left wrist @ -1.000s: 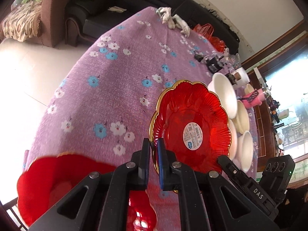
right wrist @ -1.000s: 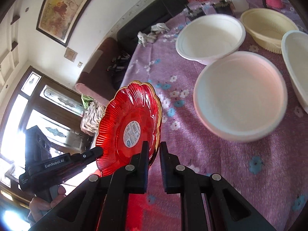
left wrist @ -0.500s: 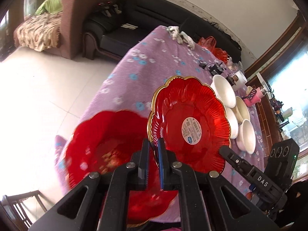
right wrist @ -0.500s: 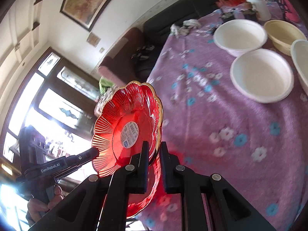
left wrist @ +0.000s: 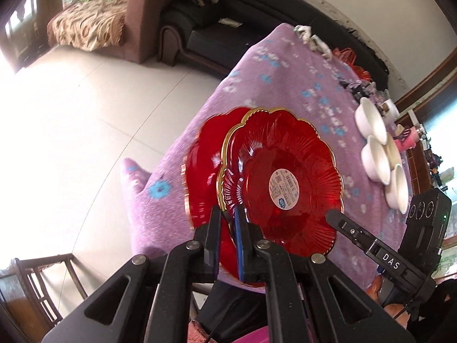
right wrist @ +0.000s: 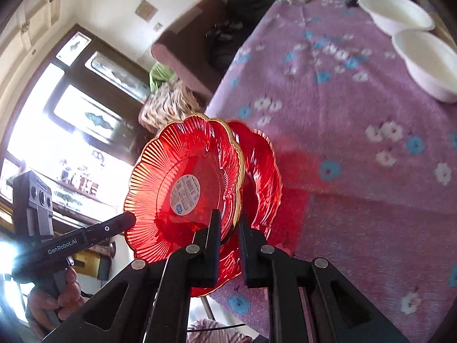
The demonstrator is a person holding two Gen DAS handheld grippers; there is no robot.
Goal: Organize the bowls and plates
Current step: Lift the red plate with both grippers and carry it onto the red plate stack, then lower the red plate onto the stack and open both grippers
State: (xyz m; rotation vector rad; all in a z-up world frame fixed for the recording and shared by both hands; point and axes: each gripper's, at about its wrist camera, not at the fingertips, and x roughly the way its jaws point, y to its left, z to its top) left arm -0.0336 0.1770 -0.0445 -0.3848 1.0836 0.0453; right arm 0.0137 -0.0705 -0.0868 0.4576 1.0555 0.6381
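A red gold-rimmed flower-shaped plate (left wrist: 285, 183) with a round label is held in the air between both grippers. My left gripper (left wrist: 228, 220) is shut on its near-left rim; my right gripper (right wrist: 228, 223) is shut on its opposite rim (right wrist: 182, 183). A second red plate (left wrist: 200, 177) lies on the table's near corner, just beneath and partly hidden; it also shows in the right wrist view (right wrist: 262, 157). Three white bowls (left wrist: 377, 160) stand at the table's far right, two showing in the right wrist view (right wrist: 428, 60).
The table has a purple floral cloth (left wrist: 280, 85). A black sofa (left wrist: 228, 14) and a brown armchair (left wrist: 94, 23) stand beyond it. Small clutter (left wrist: 357, 85) sits at the far end. A wooden chair (left wrist: 42, 285) stands at the lower left.
Both grippers have carried the held plate back toward the table's near corner. It now overlaps the second red plate lying there. The bowls look farther away.
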